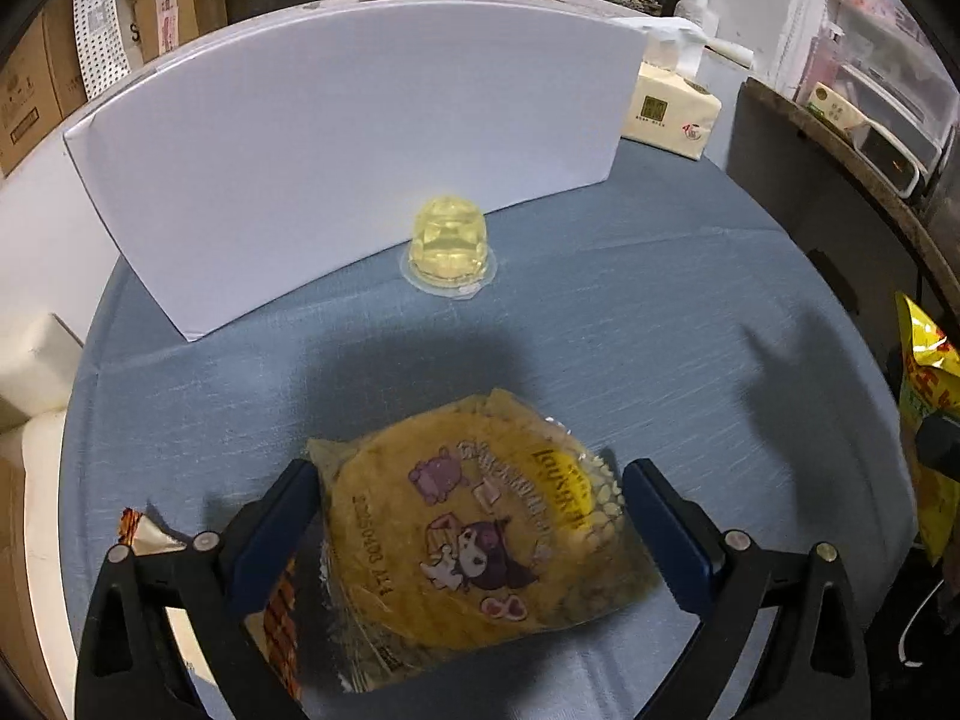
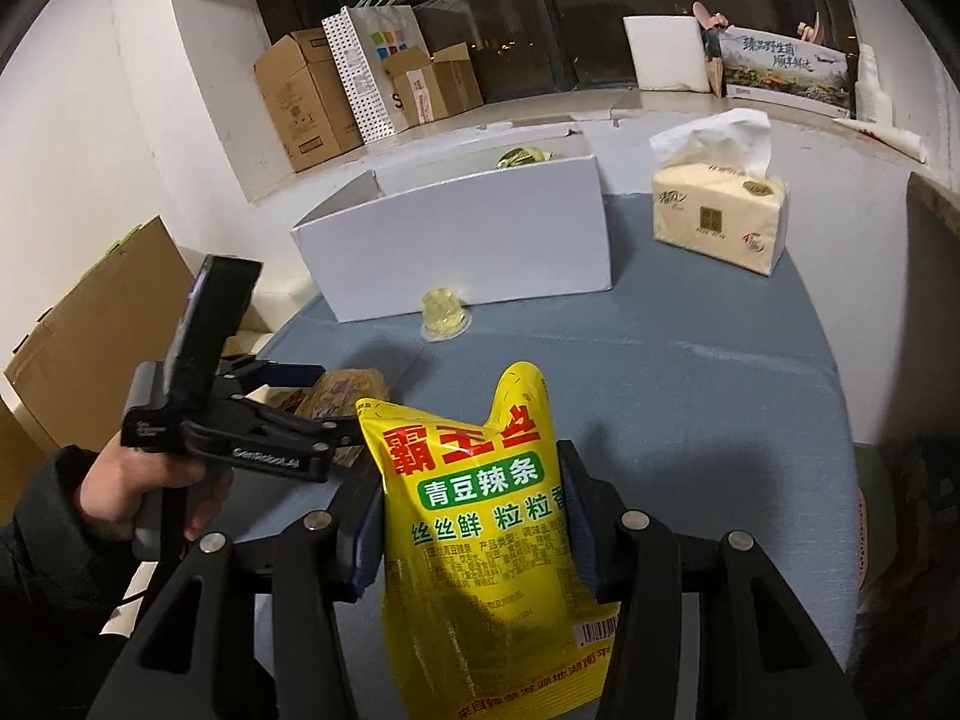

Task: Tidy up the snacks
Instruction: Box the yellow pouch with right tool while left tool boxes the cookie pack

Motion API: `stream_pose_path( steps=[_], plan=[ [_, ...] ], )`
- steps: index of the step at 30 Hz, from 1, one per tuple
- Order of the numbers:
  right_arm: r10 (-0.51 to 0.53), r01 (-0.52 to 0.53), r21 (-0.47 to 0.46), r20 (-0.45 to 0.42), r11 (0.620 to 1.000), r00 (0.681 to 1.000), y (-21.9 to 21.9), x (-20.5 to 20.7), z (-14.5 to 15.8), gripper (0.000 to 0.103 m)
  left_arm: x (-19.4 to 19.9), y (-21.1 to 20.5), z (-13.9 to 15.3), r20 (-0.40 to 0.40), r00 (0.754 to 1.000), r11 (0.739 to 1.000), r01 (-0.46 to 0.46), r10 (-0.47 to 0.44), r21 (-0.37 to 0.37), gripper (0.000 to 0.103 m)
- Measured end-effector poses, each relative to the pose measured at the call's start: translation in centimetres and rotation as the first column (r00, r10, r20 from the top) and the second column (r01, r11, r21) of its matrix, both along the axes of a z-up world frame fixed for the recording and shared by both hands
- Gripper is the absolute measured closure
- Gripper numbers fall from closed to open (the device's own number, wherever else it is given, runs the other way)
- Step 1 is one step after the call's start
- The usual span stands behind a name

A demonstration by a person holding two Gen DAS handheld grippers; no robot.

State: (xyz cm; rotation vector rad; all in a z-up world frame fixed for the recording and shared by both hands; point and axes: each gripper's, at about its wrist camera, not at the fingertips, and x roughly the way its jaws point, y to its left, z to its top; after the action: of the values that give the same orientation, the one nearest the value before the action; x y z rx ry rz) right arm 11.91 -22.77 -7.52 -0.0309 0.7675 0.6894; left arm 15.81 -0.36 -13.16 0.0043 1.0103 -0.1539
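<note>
A round yellow cracker packet (image 1: 474,546) with cartoon figures lies on the blue-grey tablecloth (image 1: 660,330). My left gripper (image 1: 474,477) stands wide open around it, one finger on each side, and I cannot see the pads pressing on it. My right gripper (image 2: 471,468) is shut on a yellow bag of spicy strips (image 2: 480,516), held upright above the table. That bag also shows at the right edge of the left wrist view (image 1: 927,414). A yellow jelly cup (image 1: 449,246) (image 2: 444,315) sits upside down in front of the open white box (image 1: 360,138) (image 2: 456,240).
An orange-brown snack packet (image 1: 279,618) lies partly under the left finger, and a small wrapper (image 1: 141,531) lies left of it. A tissue pack (image 2: 720,216) stands right of the box. A yellow wrapped item (image 2: 522,157) sits inside the box. A person's hand (image 2: 150,492) holds the left gripper.
</note>
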Motion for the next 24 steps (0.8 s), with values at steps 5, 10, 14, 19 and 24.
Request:
stream_pose_path(
  steps=[5,10,14,19,24],
  plan=[
    [0.018,-0.018,-0.001,-0.006,1.0,1.0,0.5,-0.5,-0.4,0.049,-0.7,1.2,0.9,0.024,1.0,0.998,0.004,-0.002,-0.059,0.022],
    [0.019,-0.019,0.008,-0.004,1.0,1.0,0.9,-0.4,-0.2,0.049,-2.3,1.7,4.5,0.153,0.988,0.998,0.017,-0.007,-0.066,0.022],
    [0.018,-0.019,0.042,0.007,0.999,1.0,1.3,0.6,1.1,0.049,-2.9,2.6,8.5,0.241,0.97,0.996,0.017,0.006,-0.092,0.022],
    [0.02,-0.025,0.071,0.065,0.997,0.998,3.2,3.7,5.1,0.049,-0.4,5.1,13.0,0.314,0.948,0.993,-0.012,0.048,-0.114,0.022],
    [-0.009,0.001,0.095,0.083,0.996,0.996,6.4,9.5,8.6,0.048,5.0,8.3,15.2,0.315,0.942,0.983,-0.061,0.114,-0.174,0.022]
  ],
)
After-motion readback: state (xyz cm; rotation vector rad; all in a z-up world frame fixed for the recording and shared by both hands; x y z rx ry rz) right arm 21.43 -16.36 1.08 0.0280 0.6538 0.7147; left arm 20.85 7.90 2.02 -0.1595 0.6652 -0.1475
